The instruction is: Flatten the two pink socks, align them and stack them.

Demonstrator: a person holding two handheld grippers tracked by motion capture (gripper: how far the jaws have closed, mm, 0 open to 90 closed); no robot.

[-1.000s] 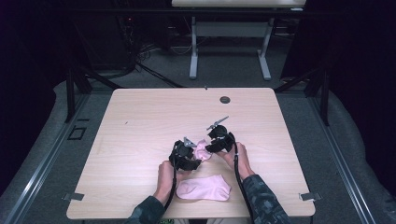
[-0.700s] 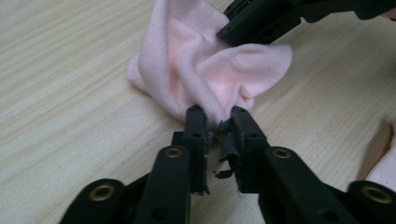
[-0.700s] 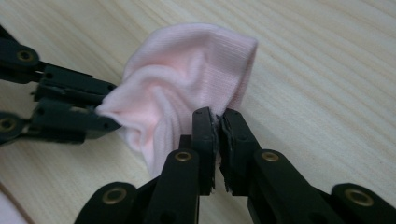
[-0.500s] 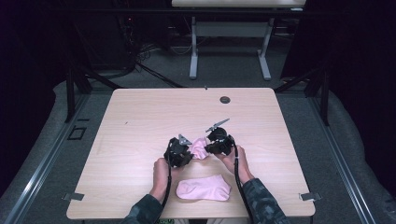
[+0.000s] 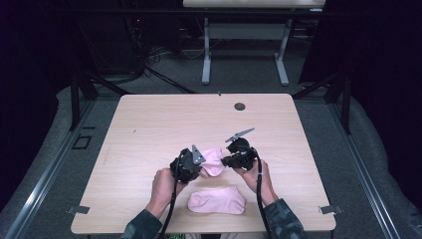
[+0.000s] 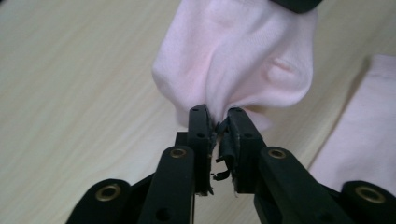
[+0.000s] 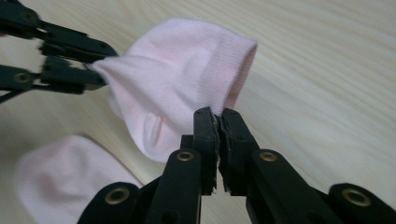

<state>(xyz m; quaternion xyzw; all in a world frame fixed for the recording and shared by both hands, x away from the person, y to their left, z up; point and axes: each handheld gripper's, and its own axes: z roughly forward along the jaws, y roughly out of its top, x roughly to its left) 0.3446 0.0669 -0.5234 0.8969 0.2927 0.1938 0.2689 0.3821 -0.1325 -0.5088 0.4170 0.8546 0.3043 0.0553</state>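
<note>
Both tools lifted, clamped on pink sock (image 5: 213, 160); second sock (image 5: 217, 200) lies below.

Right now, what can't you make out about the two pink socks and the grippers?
- Held sock, high view: its ends are covered by the left gripper and right gripper.
- Held sock, left gripper view: top cut off by the frame edge.
- Second sock, right gripper view: blurred and partly behind the jaws.
- Small dark disc, high view: too small to identify.

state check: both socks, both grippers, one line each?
held pink sock: pinched at two edges, lifted off the table between the grippers
second pink sock: flat on the table, untouched
left gripper: shut on the held sock
right gripper: shut on its cuff edge
</note>
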